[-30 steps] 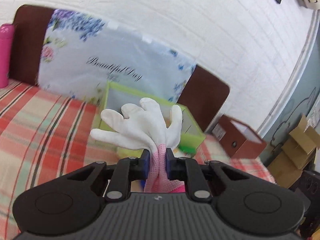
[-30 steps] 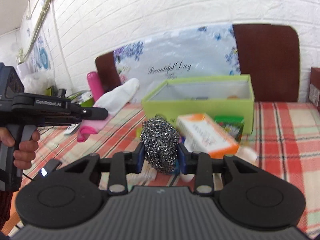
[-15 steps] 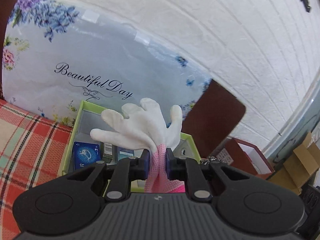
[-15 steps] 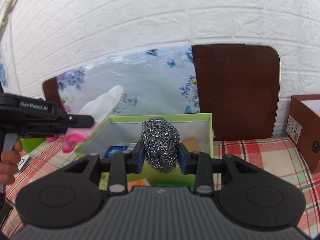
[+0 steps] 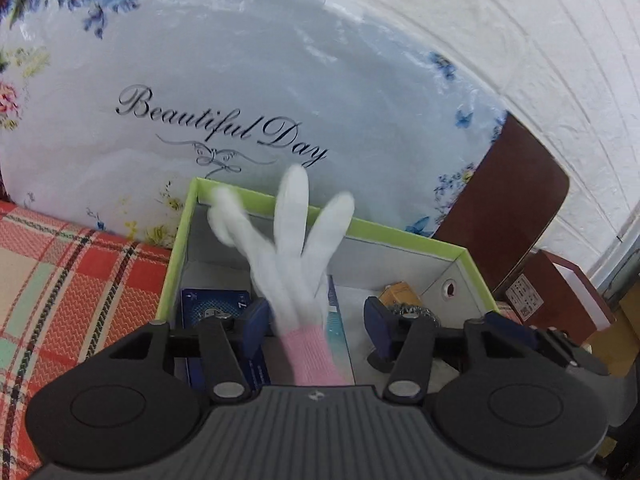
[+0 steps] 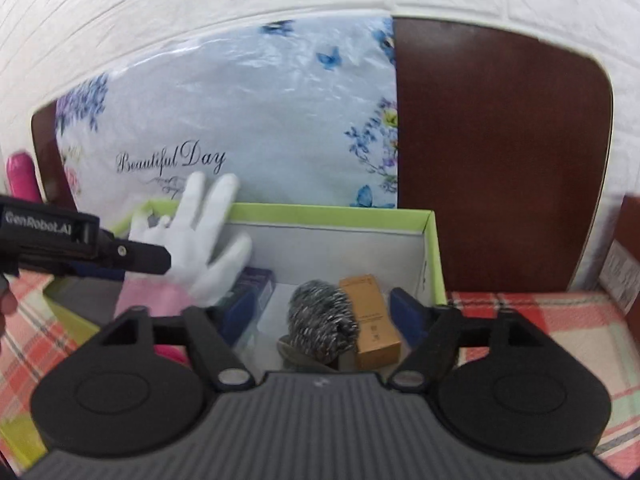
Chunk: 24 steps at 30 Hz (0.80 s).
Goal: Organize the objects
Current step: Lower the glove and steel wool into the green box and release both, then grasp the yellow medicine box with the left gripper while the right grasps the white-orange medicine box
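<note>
Two grippers hang over the same green box (image 6: 434, 248), which sits on a bed with a red plaid cover (image 5: 60, 280), backed by a big plastic-wrapped floral package (image 5: 240, 80) printed "Beautiful Day", a dark wooden headboard (image 6: 500, 152) and a white brick wall (image 5: 520, 20). Off to the right of the bed stands a brown box (image 5: 560, 292) with a white label. The left gripper (image 5: 316, 316) has just been opening its jaws, and they now stand well apart; the white glove (image 5: 288, 256) with a pink cuff is between them, blurred, its fingers pointing up over the box's far rim, and the pads do not press on it. Seen from the right wrist, the glove (image 6: 200, 240) is above the left part of the box, just ahead of the left gripper's black arm. The right gripper (image 6: 316, 320) has likewise just been opening and is spread wide, its blue pads clear of the steel scourer (image 6: 320, 316), which is down inside the box, between the jaws in that view. A small tan carton (image 6: 372, 320) lies just beside the scourer on its right, and a dark blue packet (image 5: 212, 308) lies on the box floor to the left. At the far left edge a pink bottle (image 6: 20, 176) shows.
</note>
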Motion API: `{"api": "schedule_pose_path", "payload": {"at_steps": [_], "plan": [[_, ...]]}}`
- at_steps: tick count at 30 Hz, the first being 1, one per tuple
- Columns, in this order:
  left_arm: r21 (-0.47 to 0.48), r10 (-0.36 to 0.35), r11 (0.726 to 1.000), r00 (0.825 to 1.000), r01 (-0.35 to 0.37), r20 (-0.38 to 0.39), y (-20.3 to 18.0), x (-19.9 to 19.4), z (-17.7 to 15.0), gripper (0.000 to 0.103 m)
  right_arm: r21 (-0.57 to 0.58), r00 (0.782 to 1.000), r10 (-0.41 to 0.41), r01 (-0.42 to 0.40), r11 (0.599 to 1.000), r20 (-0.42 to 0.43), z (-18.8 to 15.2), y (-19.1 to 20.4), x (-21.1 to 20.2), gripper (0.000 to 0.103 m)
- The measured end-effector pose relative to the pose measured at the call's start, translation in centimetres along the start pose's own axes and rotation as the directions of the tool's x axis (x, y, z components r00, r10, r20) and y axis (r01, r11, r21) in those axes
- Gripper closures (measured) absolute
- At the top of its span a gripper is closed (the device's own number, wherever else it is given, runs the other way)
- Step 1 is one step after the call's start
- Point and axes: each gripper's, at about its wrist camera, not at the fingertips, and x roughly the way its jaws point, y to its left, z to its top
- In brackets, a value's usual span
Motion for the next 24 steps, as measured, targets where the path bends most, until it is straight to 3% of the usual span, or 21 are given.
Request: {"api": "schedule_pose_path", "payload": {"at_steps": [4,10,17,24], "plan": [[0.050,0.001,0.999,0.998,-0.004,0.067,-1.2,-2.8,-0.4,0.038,-0.040,0.995,-0.033,0.037,0.999,0.096,0.0,0.1,-3.1,0.009],[0.036,0.049,0.998,0.994,-0.052,0.093,-2.8,-7.4,-1.3,0.035,0.058,0.986,-0.021,0.011,0.998,0.163,0.1,-0.9,-8.2,0.001],[0.130,0.168,0.974,0.978,-0.184,0.124,-5.8,-12.6,-5.4,0.027,0.095,0.986,0.037,-0.053,0.994,0.161,-2.1,-0.4,-14.0,0.000],[0.114,0.215,0.967,0.971,-0.226,0.104,-6.2,-15.1,-9.9,0.025,0.090,0.990,0.035,-0.048,0.995,0.136,-6.1,0.6,-17.9,0.000]]}}
